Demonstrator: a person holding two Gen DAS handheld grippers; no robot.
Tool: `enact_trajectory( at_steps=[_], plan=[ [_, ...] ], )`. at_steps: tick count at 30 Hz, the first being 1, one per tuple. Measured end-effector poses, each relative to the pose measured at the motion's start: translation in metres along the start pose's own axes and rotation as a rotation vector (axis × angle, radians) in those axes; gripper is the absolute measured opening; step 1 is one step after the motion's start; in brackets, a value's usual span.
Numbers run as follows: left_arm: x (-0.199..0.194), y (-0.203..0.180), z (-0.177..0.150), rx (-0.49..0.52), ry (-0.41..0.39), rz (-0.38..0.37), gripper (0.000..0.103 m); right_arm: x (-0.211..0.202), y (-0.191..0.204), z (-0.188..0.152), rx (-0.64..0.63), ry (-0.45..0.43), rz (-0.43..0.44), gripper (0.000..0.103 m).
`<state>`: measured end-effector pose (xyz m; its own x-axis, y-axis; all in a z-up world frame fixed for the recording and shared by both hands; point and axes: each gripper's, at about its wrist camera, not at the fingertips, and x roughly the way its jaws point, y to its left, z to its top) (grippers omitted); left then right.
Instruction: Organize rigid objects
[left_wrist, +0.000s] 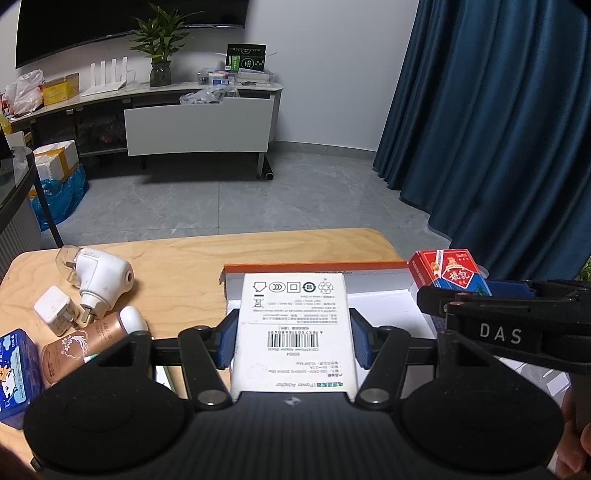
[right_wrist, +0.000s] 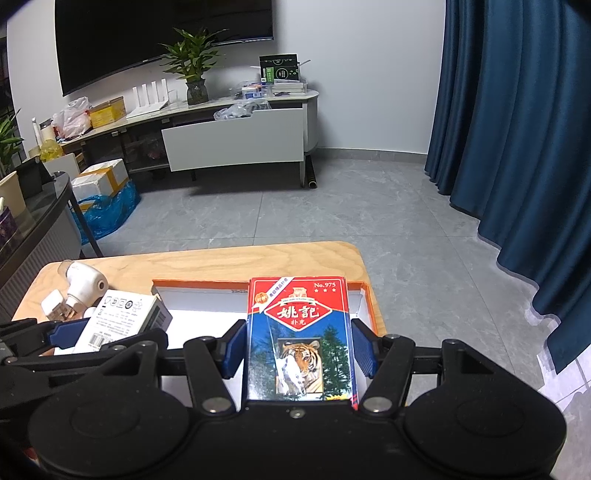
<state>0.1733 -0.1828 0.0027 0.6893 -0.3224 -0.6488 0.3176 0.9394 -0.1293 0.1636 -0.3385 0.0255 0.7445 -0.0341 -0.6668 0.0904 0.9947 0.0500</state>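
On the wooden desk (left_wrist: 177, 254), left of the orange-rimmed tray (right_wrist: 258, 286), lie a white plug adapter (left_wrist: 99, 275), a small white charger (left_wrist: 55, 308), a brown tube (left_wrist: 85, 349) and a blue packet (left_wrist: 13, 369). The left gripper (left_wrist: 293, 341) is clamped on a white power-adapter box (left_wrist: 295, 325) and the right gripper (right_wrist: 299, 349) on a deck of playing cards (right_wrist: 299, 332), both above the tray's white inside. Beyond are grey floor tiles, a TV cabinet (right_wrist: 236, 144) and blue curtains (right_wrist: 517, 147).

Both claws (left_wrist: 293, 339) (right_wrist: 299, 349) clamped, angled downward
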Motion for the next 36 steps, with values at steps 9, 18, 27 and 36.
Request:
enact_trajectory(
  at_steps=[9,18,27,36],
  plan=[
    [0.002,0.001,0.000,-0.002,0.004,0.005,0.060,0.006,0.000,0.003,0.010,0.006,0.010,0.071],
    [0.005,0.003,0.000,-0.004,0.010,0.006,0.060,0.014,0.003,0.004,0.012,0.016,0.012,0.071],
    [0.012,0.004,0.000,-0.003,0.016,0.009,0.060,0.024,0.001,0.005,0.010,0.031,0.009,0.071],
    [0.020,0.010,0.003,-0.020,0.023,0.024,0.060,0.043,0.003,0.007,0.005,0.062,0.029,0.071]
  ],
)
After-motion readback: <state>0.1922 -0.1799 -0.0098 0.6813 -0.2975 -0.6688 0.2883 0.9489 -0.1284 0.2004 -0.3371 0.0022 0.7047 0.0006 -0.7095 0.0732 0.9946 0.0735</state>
